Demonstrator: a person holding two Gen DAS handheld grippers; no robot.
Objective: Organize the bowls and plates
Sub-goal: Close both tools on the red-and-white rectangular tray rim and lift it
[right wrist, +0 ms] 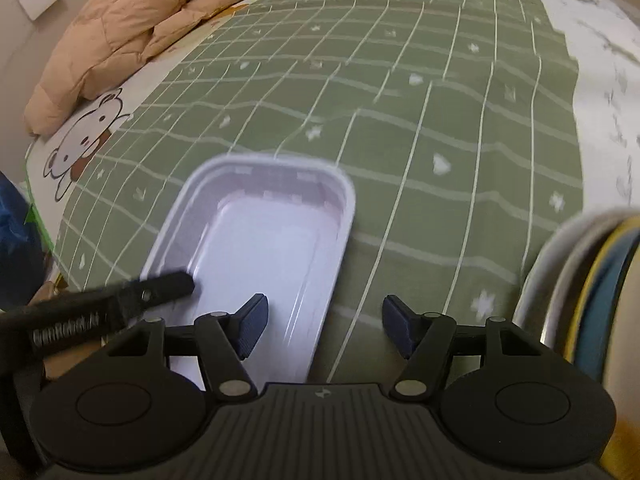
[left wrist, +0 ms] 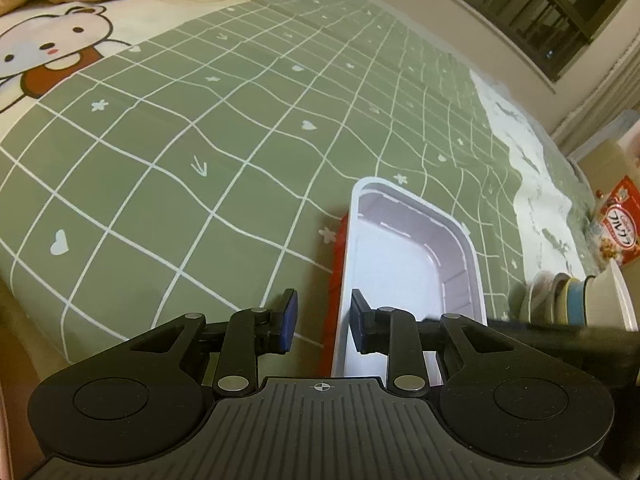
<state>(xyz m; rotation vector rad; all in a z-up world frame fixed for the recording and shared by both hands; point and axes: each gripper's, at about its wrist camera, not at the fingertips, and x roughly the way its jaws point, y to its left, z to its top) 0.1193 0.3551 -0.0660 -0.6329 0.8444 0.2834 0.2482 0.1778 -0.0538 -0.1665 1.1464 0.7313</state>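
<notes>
My left fingers [left wrist: 324, 322] straddle the near rim of the white tray [left wrist: 404, 264] on the bed [left wrist: 180, 140], parted, probably not gripping yet. My right fingers [right wrist: 324, 330] gape, holding nothing. The stacked bowls [left wrist: 568, 300] sit beside the tray; soft bedding could tip them.

- The bed sheet [left wrist: 208, 128] looks like soft matt cloth, green with a printed white grid, lightly wrinkled.
- The tray [left wrist: 404, 248] appears to be smooth pale plastic with a faint sheen.
- The quilt [right wrist: 132, 28] is puffy tan fabric, stitched in panels.
- The left gripper [left wrist: 324, 322] and right gripper [right wrist: 324, 328] have matt black plastic bodies, ribbed grey housings, shiny metal pivot pins and textured blue pads.
- The stacked bowls [left wrist: 568, 300] look glazed and glossy.
- The snack bag [left wrist: 618, 224] is shiny printed plastic film.
</notes>
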